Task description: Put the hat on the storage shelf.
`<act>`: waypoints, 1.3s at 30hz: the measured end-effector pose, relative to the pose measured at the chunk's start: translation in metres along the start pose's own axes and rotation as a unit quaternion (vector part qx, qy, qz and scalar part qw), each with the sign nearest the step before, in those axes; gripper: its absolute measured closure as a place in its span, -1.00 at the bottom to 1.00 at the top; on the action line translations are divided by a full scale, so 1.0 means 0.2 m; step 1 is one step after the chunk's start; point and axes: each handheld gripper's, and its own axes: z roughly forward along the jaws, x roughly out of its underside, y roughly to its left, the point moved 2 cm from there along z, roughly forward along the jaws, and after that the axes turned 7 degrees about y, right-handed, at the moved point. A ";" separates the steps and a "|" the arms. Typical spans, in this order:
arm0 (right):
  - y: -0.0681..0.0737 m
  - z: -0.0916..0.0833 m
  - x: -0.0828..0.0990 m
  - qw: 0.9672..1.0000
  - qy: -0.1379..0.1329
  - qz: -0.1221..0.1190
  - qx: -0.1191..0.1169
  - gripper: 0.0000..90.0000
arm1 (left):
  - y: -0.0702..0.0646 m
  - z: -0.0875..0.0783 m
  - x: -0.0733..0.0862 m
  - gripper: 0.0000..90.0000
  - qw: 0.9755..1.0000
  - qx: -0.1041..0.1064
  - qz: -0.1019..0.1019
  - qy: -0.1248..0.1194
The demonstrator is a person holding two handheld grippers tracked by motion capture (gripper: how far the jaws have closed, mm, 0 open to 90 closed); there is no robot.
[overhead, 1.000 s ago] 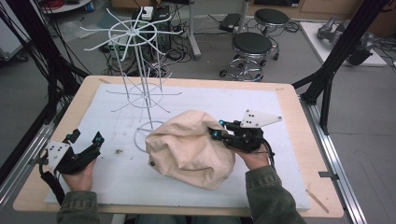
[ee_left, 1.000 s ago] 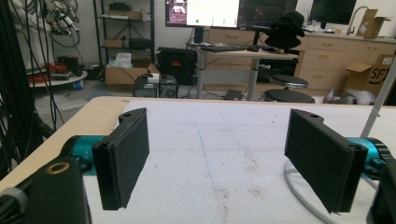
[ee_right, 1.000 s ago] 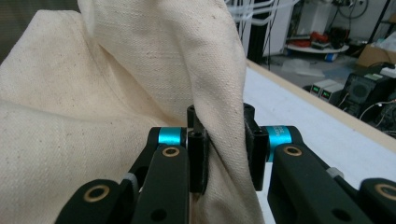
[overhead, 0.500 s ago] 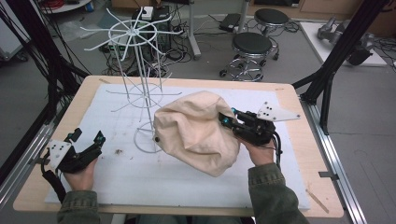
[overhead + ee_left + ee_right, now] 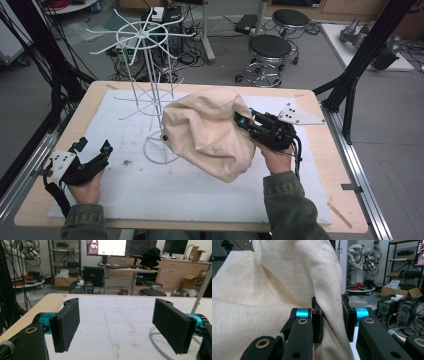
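A bulging cream cloth (image 5: 207, 131) hangs above the white mat, right beside the white wire rack (image 5: 150, 85). My right gripper (image 5: 243, 120) is shut on a fold at the cloth's right edge. In the right gripper view the two pads pinch that fold of cream cloth (image 5: 262, 302) at the right gripper (image 5: 332, 316). The cloth's left side hangs over the rack's base ring (image 5: 159, 151). My left gripper (image 5: 93, 146) rests low at the table's front left, open and holding nothing. The left gripper (image 5: 116, 315) shows its jaws wide apart over bare mat, with the rack base (image 5: 155, 340) at the right.
A white mat (image 5: 200, 195) covers most of the wooden table (image 5: 320, 100). Black frame posts (image 5: 360, 65) stand at the right and left of the table. Two stools (image 5: 270, 47) and tangled cables lie on the floor beyond the far edge.
My right gripper has risen and carried the cloth up off the mat and farther toward the rack. The left gripper has stayed where it was, still open.
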 end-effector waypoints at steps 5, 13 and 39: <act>-0.01 -0.01 -0.03 1.000 -0.020 0.007 0.002 0.68 | 0.00 0.00 0.00 -0.50 1.000 0.001 -0.003 -0.001; -0.01 -0.03 -0.10 0.999 -0.048 0.010 0.006 0.68 | 0.00 0.00 0.00 -0.50 1.000 0.002 -0.005 0.000; -0.10 -0.16 -0.39 0.986 -0.146 0.020 0.072 0.68 | -0.01 0.00 0.00 -0.50 1.000 0.004 -0.005 -0.001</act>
